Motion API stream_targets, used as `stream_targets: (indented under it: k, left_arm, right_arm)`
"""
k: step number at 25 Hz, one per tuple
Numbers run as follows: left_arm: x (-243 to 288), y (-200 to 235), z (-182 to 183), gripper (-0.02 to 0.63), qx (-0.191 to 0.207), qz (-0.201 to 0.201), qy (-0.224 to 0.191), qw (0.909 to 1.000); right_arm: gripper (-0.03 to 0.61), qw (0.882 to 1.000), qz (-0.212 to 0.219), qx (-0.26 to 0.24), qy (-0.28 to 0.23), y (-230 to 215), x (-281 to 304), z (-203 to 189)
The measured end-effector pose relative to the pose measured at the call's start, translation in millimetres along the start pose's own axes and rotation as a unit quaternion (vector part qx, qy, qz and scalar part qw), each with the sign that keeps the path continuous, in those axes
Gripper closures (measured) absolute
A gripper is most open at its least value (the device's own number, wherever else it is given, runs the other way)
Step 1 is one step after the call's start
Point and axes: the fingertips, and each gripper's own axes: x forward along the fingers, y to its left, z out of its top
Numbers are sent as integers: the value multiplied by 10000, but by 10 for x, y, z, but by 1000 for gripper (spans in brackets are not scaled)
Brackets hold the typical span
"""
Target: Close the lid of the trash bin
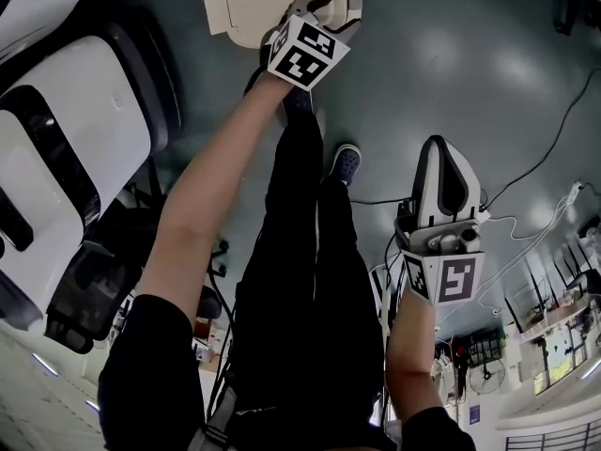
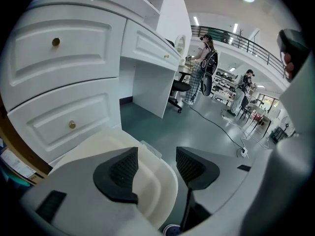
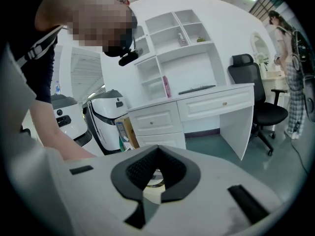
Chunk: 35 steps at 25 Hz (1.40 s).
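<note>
Beneath the parted left gripper (image 2: 157, 156), the lid (image 2: 155, 191)

Black short-sleeve top (image 1: 150, 383), black trousers (image 1: 300, 271), blue shoe (image 1: 346, 163). L gripper (image 2: 156, 163), R gripper (image 3: 156, 170): grey shells, black pads (image 2: 118, 173), b/w marker cubes (image 1: 302, 54).

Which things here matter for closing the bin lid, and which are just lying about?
For the job: trash bin lid, left gripper open over it.
Lying about: white drawers, office chair, floor cable, right gripper, shut.
</note>
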Motion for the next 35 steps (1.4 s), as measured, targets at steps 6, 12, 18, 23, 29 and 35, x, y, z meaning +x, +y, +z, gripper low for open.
stream_targets:
  k: [6, 12, 18, 23, 29, 35]
  left_arm:
    - [142, -5, -82, 365, 59, -10, 201, 9998]
    - [258, 2, -162, 365, 92, -60, 408, 9991]
    - [354, 6, -224, 365, 175, -44, 603, 9980]
    - [383, 9, -269, 368, 292, -25, 747, 9968]
    - [421, 37, -264, 400, 312, 128, 734, 9967]
    - [332, 8, -188, 400, 56, 39, 434, 9990]
  right_arm:
    - [572, 10000, -42, 64, 29, 2, -12, -37]
    - [574, 9999, -6, 125, 36, 3, -11, -69]
    - [572, 9999, -53, 139, 69, -79, -57, -109]
    - [573, 9998, -74, 158, 75, -115, -100, -111]
    - [574, 9996, -123, 238, 73, -176, -138, -120]
    - [572, 9994, -122, 326, 38, -190, -181, -135]
